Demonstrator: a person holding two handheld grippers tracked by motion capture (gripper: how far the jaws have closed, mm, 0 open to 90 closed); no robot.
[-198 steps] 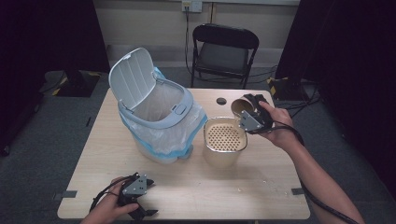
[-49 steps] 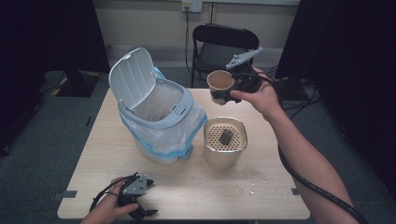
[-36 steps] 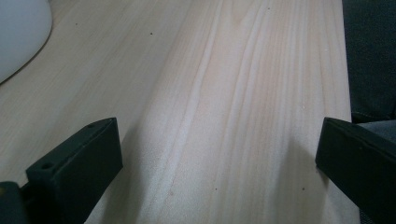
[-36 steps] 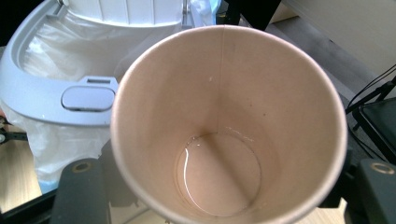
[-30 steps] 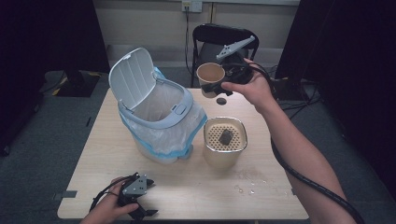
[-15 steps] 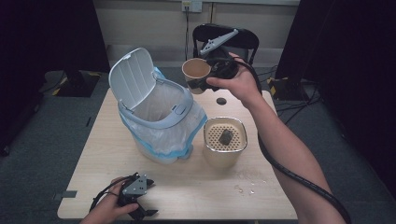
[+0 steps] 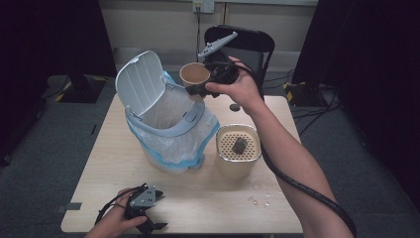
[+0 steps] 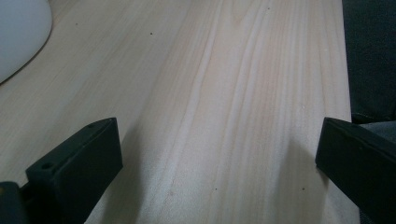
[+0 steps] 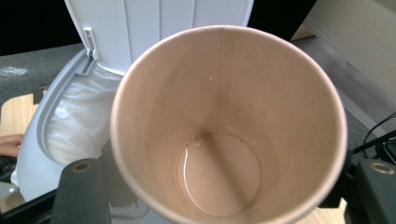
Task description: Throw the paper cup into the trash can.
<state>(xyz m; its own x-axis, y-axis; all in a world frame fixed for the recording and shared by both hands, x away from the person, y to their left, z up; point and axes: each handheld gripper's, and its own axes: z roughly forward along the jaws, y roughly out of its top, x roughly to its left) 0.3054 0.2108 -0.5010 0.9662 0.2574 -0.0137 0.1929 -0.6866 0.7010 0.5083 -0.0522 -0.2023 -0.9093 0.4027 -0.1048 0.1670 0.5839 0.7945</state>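
Observation:
A brown paper cup (image 7: 194, 74) hangs in the air at the back right rim of the white bin (image 7: 163, 130), held by my right gripper (image 7: 200, 89), which is shut on it. In the right gripper view the cup (image 9: 229, 126) is empty apart from a wet film at its bottom, and the bin's liner (image 9: 77, 126) and raised lid (image 9: 154, 23) lie behind it. My left gripper (image 7: 148, 224) rests open on the table (image 7: 213, 198) near the front left edge; its fingers (image 8: 79, 163) stand wide apart over bare wood.
A cream container (image 7: 238, 151) with a perforated top holding a dark lump (image 7: 239, 145) stands right of the bin. A small dark cap (image 7: 235, 106) lies behind it. Drops of liquid (image 7: 257, 200) spot the table's front right. A black folding chair (image 7: 247, 44) stands beyond the table.
My right gripper has carried the cup up and to the left, from over the cream container to the bin's rim. A dark lump now lies on the container's top. My left gripper has stayed put.

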